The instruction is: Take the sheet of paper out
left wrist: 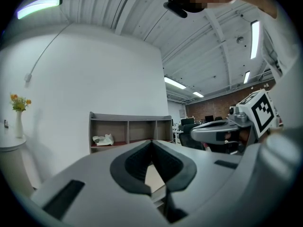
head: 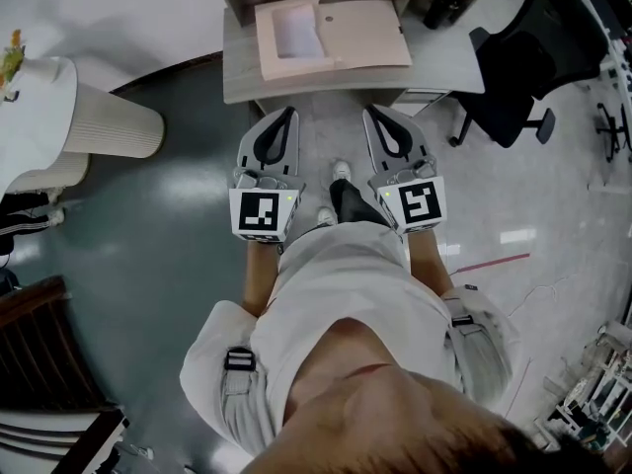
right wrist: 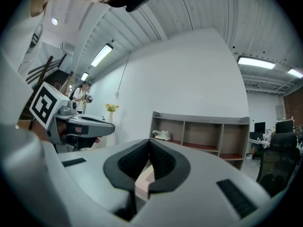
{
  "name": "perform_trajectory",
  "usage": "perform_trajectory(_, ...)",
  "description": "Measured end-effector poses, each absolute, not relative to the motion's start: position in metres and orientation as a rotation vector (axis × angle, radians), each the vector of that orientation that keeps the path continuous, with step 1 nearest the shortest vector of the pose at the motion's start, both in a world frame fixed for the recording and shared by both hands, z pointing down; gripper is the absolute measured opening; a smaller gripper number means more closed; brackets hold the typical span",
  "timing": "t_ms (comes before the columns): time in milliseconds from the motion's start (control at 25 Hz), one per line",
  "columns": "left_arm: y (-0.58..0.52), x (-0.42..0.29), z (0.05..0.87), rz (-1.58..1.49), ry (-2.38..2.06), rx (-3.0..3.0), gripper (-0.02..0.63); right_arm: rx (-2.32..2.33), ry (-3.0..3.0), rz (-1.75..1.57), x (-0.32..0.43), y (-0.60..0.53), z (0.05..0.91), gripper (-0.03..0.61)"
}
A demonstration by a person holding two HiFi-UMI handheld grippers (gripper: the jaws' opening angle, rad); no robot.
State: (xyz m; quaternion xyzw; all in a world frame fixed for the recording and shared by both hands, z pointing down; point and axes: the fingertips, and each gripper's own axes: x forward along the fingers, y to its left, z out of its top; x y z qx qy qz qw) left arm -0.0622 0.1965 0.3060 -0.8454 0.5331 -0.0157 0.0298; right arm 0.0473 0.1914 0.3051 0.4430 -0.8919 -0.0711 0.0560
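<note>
Both grippers are pointing level toward a desk. The left gripper (head: 287, 113) is keeping its jaws pressed together with nothing between them, and the right gripper (head: 372, 112) is doing the same. Each is carrying a marker cube (head: 262, 213) bearing a black-and-white square pattern.

The person holding them is standing just short of the grey desk (head: 444, 62), where a glossy grey-green floor (head: 168, 235) is meeting paler flooring crossed by a thin red line (head: 494, 262). A black office chair (head: 523, 57) is standing at the desk's right end. A round white table (head: 39, 117) is standing well apart to the left. At the desk's far edge a grey shelf unit (right wrist: 199, 136) is rising against a white wall, with a crumpled white object (right wrist: 162, 135) lying in one compartment. A vase of flowers (left wrist: 19, 112) is standing to the left. A brick wall (left wrist: 227, 108) is closing the room at the far right.

A pale pink folder (head: 365, 33) is lying open on the desk. The sheet of paper (head: 296, 30), plain white, is lying in its left half, well apart from both grippers.
</note>
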Motion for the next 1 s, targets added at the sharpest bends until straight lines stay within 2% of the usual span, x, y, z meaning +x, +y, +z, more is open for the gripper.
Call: perform_trajectory(1000,0.041,-0.039,0.306,-0.134,1.76,-2.527,0.015,1.178,-2.819,-0.196,0.056,0.019,0.304,0.02)
